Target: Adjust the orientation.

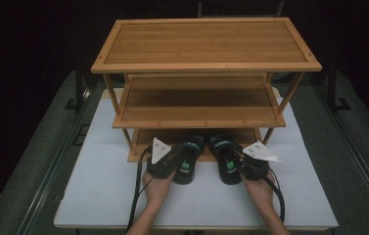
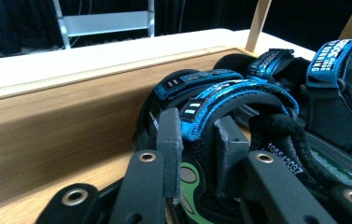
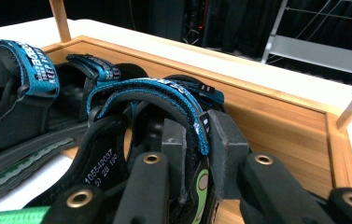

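Two black-and-blue strapped sandals, left and right, each pinched by foam-padded fingers, on slatted bamboo rack

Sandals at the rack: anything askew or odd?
Nothing damaged. Both sandals, left sandal and right sandal, sit half on the rack's bottom shelf, heels overhanging onto the table. The left gripper and right gripper each pinch a heel strap.

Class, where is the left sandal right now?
High view: the left sandal lies toes-first on the rack's bottom shelf, beside the right sandal, its heel strap in the left gripper.
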A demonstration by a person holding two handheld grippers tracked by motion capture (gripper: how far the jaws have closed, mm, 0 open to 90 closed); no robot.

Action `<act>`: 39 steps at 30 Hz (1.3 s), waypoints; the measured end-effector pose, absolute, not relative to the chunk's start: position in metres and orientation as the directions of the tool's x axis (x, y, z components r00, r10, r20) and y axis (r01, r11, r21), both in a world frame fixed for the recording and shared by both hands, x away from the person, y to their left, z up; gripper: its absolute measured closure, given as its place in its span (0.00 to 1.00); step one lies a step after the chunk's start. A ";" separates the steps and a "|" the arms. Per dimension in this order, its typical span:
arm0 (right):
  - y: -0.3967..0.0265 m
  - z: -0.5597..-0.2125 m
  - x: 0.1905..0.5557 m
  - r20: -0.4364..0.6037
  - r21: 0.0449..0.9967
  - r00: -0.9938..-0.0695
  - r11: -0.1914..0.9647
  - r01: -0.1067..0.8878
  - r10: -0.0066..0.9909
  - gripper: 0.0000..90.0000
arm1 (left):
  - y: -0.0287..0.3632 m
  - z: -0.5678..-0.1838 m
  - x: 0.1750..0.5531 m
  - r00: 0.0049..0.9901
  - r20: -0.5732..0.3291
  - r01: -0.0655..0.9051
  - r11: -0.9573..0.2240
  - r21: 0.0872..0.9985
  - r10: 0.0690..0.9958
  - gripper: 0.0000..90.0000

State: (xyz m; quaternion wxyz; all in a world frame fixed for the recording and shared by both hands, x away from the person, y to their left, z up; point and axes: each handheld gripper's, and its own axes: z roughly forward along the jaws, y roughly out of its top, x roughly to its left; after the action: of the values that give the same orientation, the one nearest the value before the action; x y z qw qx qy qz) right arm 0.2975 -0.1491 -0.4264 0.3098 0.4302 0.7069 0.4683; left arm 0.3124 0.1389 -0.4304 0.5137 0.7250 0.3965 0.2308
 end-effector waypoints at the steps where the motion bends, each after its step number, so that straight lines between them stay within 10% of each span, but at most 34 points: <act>1: -0.150 -0.426 0.298 -0.033 0.928 -0.440 0.191 0.321 0.897 0.83 | 0.140 -0.430 0.313 0.579 -0.087 0.345 -0.147 0.927 0.811 0.74; 39: -0.206 -0.407 0.246 0.034 0.942 -0.638 0.189 0.278 0.769 0.38 | 0.153 -0.404 0.273 0.717 0.002 0.226 -0.236 0.945 0.697 0.21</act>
State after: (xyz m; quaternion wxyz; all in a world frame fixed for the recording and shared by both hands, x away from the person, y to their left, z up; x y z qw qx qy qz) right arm 0.2459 -0.2057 -0.4071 0.2326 0.3564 0.7351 0.5277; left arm 0.2727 0.1532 -0.4044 0.5373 0.7549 0.3056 0.2191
